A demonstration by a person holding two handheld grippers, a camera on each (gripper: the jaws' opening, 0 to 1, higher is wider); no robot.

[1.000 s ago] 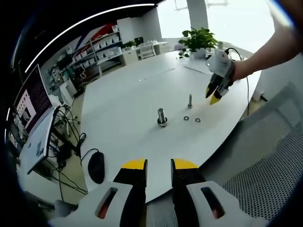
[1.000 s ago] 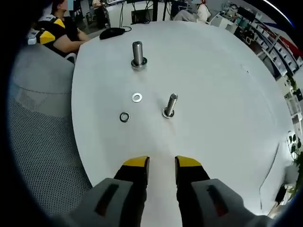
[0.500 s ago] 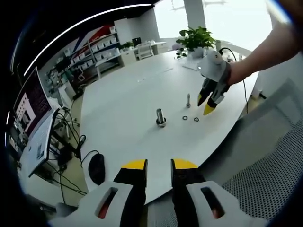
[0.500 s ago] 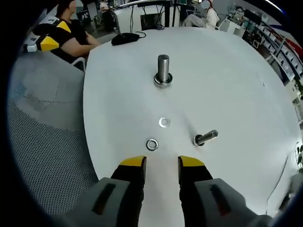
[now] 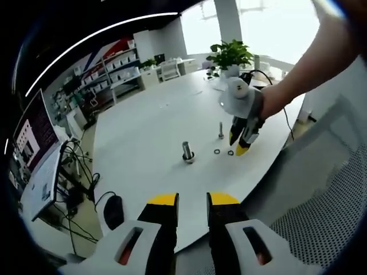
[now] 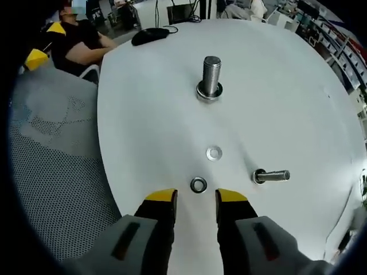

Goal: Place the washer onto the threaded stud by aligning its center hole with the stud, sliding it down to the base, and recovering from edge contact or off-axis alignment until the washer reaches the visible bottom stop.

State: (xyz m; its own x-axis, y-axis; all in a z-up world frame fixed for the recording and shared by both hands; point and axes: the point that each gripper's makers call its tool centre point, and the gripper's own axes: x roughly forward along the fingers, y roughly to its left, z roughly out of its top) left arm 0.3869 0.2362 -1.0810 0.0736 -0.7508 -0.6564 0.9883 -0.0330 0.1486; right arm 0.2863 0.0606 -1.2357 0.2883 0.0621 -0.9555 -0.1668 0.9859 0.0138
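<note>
Right tool (image 6: 196, 201), jaws spread, hovers just above near washer (image 6: 198, 185) on white counter (image 6: 155, 103). Second washer (image 6: 214, 153) beyond; big stud (image 6: 211, 77) far, small stud (image 6: 272, 176) right. Left tool (image 5: 186, 201) spread, holding nothing.

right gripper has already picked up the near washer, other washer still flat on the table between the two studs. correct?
No. In the right gripper view the right gripper is open and holds nothing; the near washer lies flat on the table just ahead of its tips. The other washer does lie flat, roughly between the two studs.
</note>
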